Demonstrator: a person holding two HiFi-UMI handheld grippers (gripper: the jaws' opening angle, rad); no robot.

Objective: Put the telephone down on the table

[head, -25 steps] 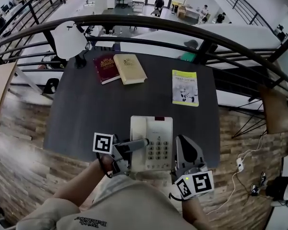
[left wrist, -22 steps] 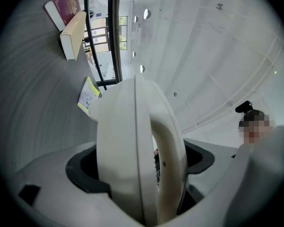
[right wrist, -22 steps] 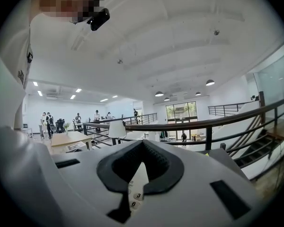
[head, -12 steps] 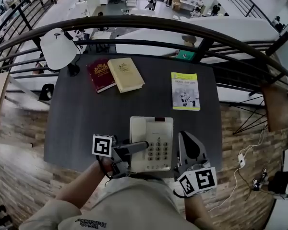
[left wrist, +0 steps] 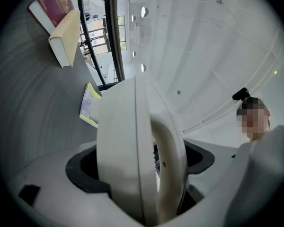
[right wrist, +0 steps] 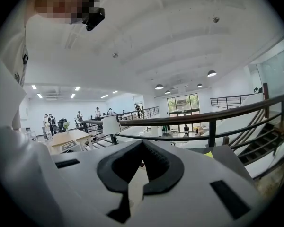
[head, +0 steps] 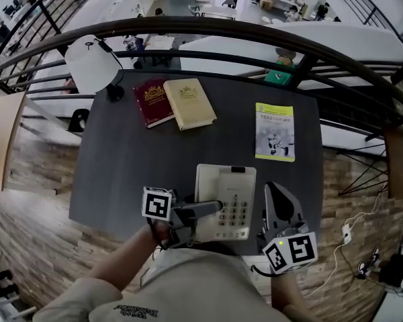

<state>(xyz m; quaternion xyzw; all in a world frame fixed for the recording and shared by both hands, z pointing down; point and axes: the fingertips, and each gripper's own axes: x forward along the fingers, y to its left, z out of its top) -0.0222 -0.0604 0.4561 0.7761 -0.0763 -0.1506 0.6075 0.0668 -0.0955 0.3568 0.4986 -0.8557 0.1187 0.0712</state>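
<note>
Left gripper [head: 211, 208] is in over the near edge of the dark counter [head: 134, 153], and its fingers [left wrist: 85, 169] are clamped hard on the cream handset [left wrist: 123, 141] of the telephone [head: 232, 180]. The left gripper view shows that handset wedged edge-on between the two dark pads, filling the gap, with the gripper rolled onto its side so the counter runs up the left of the view. From the head view, the telephone's body sits flat on the counter close to the near edge, keypad towards the person. The handset is along its left side under the gripper; whether it is seated in the cradle can't be made out. Over on the other side, the right gripper [head: 274, 190] is just beside the telephone's right edge, fingers pinched together tip to tip with nothing between them, pointing out at the curved black railing [head: 208, 29]. Further back on the counter lie a maroon book [head: 153, 101] and a cream book [head: 190, 102] touching side by side. A yellow-green booklet [head: 275, 131] lies well apart to the right, and a white-shaded lamp [head: 91, 62] stands at the far left corner.
</note>
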